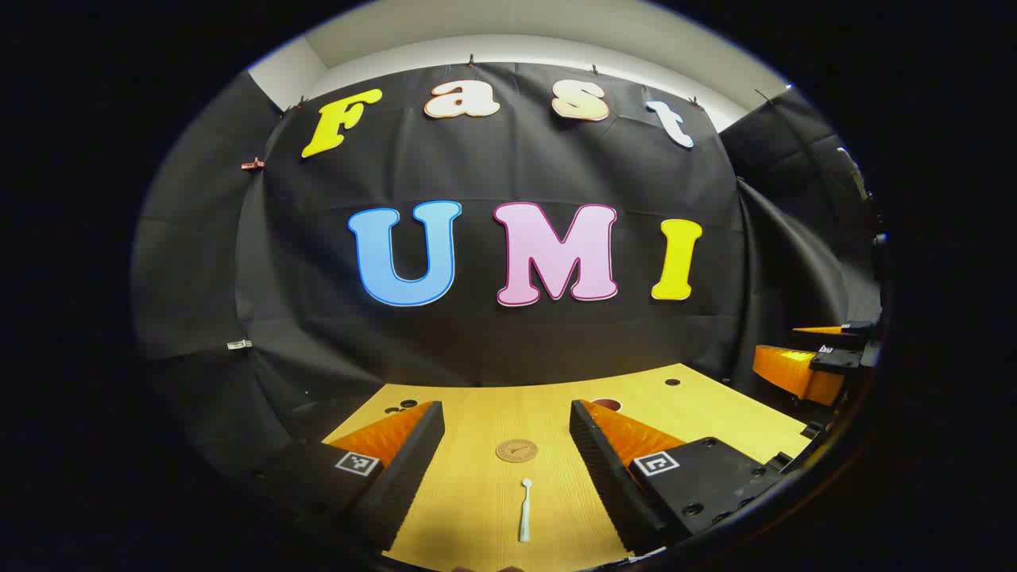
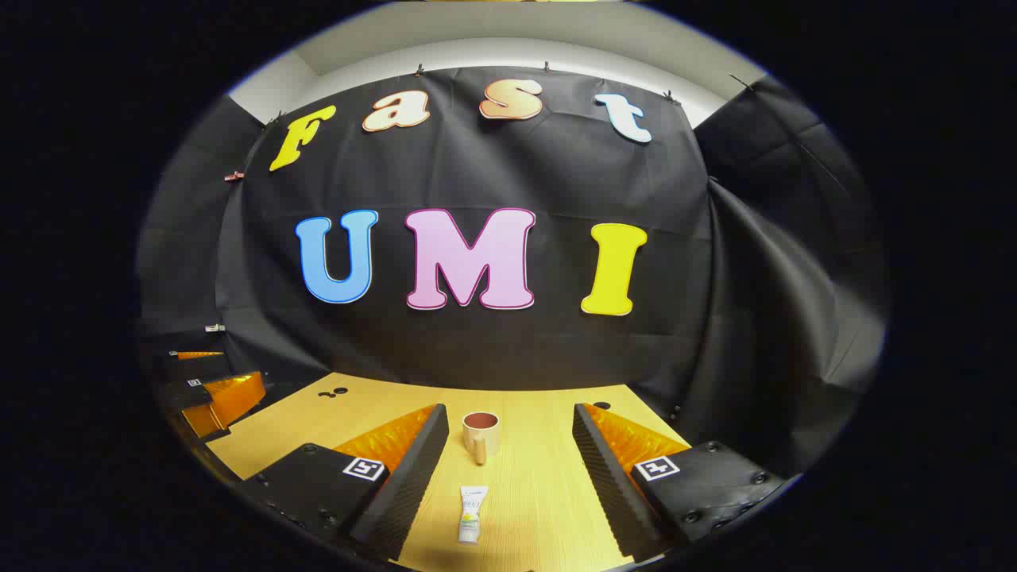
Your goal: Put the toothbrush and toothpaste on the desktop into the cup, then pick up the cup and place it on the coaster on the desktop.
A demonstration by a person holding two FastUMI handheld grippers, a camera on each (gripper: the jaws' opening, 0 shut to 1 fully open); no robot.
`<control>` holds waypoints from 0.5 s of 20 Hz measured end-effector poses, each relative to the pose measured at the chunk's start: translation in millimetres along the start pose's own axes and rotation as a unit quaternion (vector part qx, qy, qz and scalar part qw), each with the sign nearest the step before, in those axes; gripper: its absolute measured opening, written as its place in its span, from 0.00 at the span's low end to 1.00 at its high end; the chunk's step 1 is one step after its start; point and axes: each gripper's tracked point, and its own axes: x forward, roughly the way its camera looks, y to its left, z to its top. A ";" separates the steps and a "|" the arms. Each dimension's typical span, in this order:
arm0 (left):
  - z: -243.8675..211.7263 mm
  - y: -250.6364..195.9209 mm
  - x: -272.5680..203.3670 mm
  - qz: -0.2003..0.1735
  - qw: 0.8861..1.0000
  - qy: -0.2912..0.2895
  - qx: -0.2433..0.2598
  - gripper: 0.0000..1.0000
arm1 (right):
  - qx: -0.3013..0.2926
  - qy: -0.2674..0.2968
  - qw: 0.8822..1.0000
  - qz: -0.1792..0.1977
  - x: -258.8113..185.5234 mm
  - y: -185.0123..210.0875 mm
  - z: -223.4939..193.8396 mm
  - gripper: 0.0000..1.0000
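In the left gripper view a white toothbrush [image 1: 524,511] lies on the wooden desktop [image 1: 477,492] between my left gripper's [image 1: 506,429] open fingers, with a round brown coaster [image 1: 516,450] just beyond it. Part of the cup's dark rim [image 1: 607,403] peeks out behind the right finger. In the right gripper view a small toothpaste tube [image 2: 470,514] lies on the desktop [image 2: 540,477] between my right gripper's [image 2: 510,433] open fingers. Farther back stands the tan cup [image 2: 481,433] with a dark red inside, upright, handle toward me. Both grippers hover above the desk, holding nothing.
The other gripper shows at the right edge [image 1: 802,367] of the left gripper view and at the left edge [image 2: 214,397] of the right gripper view. Small holes [image 2: 334,392] dot the desktop near its far edge. Black cloth walls the desk behind and beside.
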 end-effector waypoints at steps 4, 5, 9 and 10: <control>-4.7 -0.9 2.7 -0.006 1.000 0.003 0.001 1.00 | -0.002 0.009 1.000 0.002 4.6 4.8 -6.3 0.97; -6.1 0.3 3.2 -0.005 1.000 0.005 0.005 1.00 | -0.002 0.012 1.000 0.004 5.1 6.6 -6.9 0.96; -14.8 0.1 4.2 -0.009 1.000 0.016 0.000 1.00 | -0.003 0.018 1.000 0.010 8.5 13.3 -8.4 0.96; -17.4 0.7 4.1 -0.009 1.000 0.018 -0.002 1.00 | -0.002 0.018 1.000 0.010 9.7 14.0 -8.7 0.96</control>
